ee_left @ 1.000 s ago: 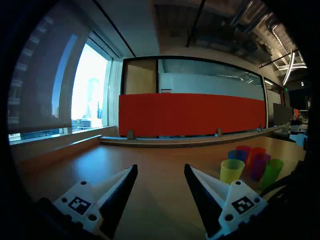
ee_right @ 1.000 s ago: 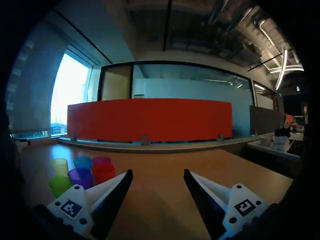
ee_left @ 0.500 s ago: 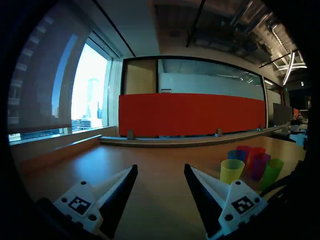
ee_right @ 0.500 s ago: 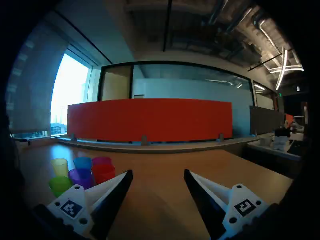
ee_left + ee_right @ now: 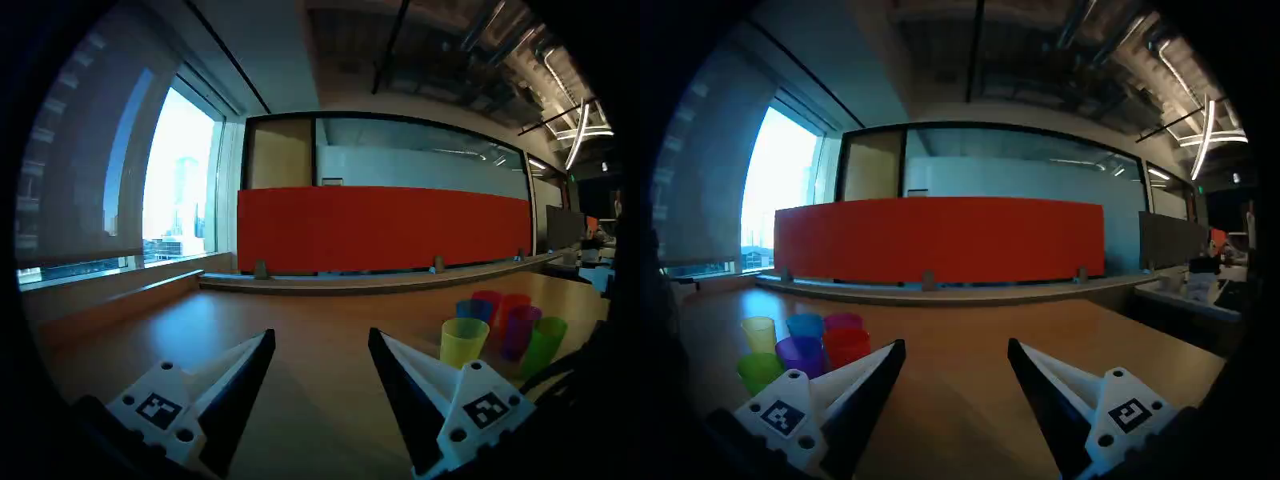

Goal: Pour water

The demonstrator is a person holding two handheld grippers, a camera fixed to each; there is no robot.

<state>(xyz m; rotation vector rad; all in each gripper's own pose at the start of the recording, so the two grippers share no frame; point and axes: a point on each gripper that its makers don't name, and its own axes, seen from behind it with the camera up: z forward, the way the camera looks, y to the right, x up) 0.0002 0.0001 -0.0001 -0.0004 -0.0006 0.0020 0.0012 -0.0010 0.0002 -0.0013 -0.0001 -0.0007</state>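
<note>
1. In the left gripper view, the left gripper [image 5: 321, 333] sits at the bottom centre of the frame, its two fingers spread wide, with the wooden table [image 5: 240, 316] showing in the gap
2. Six plastic cups stand upright in a tight cluster on the table at the lower right of that view, beyond the right-hand finger: the yellow cup [image 5: 463, 342] is nearest the finger, the green cup [image 5: 545, 344] is farthest right, and the purple cup [image 5: 521, 330] is between them
3. The blue cup [image 5: 474, 310], pink cup [image 5: 490, 298] and red cup [image 5: 514, 308] form the back row; I cannot tell whether any cup holds water
4. In the right gripper view, the right gripper [image 5: 956, 344] is at the bottom centre, its fingers likewise wide apart over the table
5. The same cluster sits at the lower left of that view, just beyond the left-hand finger, with the green and purple cups at the front
6. A red partition [image 5: 384, 228] crosses the middle of both views, and a bright window [image 5: 180, 184] is at the left
</note>
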